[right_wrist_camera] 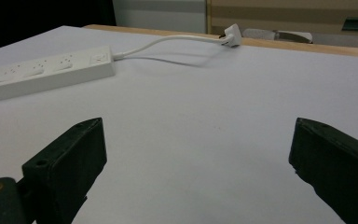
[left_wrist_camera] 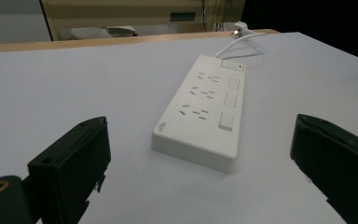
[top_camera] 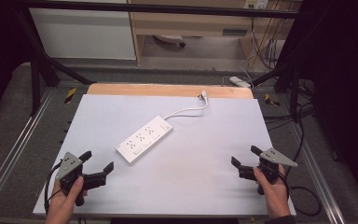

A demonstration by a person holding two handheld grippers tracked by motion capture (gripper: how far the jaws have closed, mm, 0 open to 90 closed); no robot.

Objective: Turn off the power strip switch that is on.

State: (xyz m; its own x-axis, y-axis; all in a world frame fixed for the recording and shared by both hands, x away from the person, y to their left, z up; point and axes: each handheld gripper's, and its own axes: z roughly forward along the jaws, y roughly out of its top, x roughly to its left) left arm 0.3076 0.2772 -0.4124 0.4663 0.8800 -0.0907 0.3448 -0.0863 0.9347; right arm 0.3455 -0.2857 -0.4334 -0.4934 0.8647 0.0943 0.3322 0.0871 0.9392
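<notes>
on smooth white table [top_camera: 177, 186] — flat rectangular glossy plastic power strip [top_camera: 144, 138]

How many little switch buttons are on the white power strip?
4 on the power strip, along its right edge in the left gripper view: three plain ones and one at the cord end.

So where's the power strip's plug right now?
In the high view, the plug lies at the table's far edge, right of centre, beyond the power strip.
</notes>
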